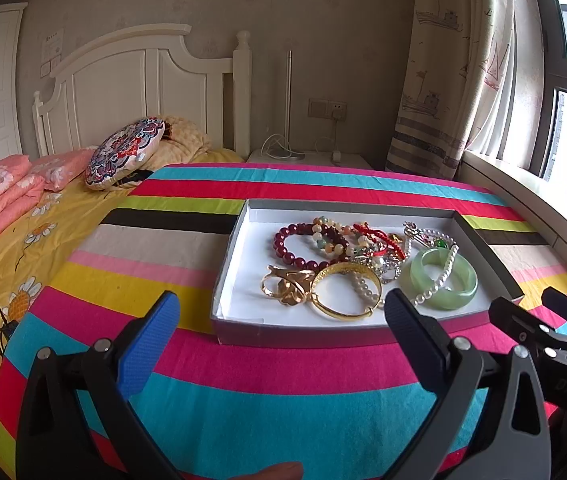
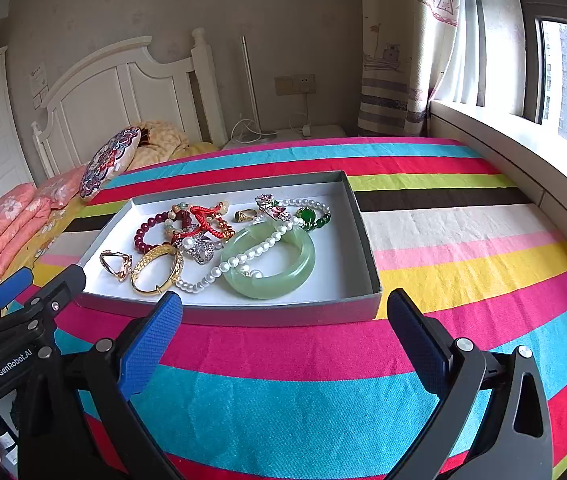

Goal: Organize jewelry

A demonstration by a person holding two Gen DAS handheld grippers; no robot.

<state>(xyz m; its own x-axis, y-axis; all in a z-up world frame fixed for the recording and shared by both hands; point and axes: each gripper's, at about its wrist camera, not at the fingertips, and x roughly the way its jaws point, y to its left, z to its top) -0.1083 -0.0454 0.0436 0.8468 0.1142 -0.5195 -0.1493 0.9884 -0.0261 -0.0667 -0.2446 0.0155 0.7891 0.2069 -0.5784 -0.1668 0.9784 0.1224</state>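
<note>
1. Blue-padded left claw [image 1: 281, 320]: held low over the striped cloth [image 1: 283, 400] on the desk, aimed forward, fingers spread wide, gripping nothing.
2. Right claw [image 2: 283, 320]: same low, level pose beside the left, spread wide, empty.
3. Grey tray [image 2: 227, 314]: lies on the cloth just beyond both claws' tips, apart from them.
4. Contents, heaped: jade bangle [image 2: 269, 260] with pearl strand [image 2: 243, 258] draped across it; gold bangle [image 2: 157, 266]; gold ring [image 2: 115, 264]; dark red bead bracelet [image 1: 295, 246] farther back.
5. Bed [image 1: 15, 240]: behind, at left.
</note>
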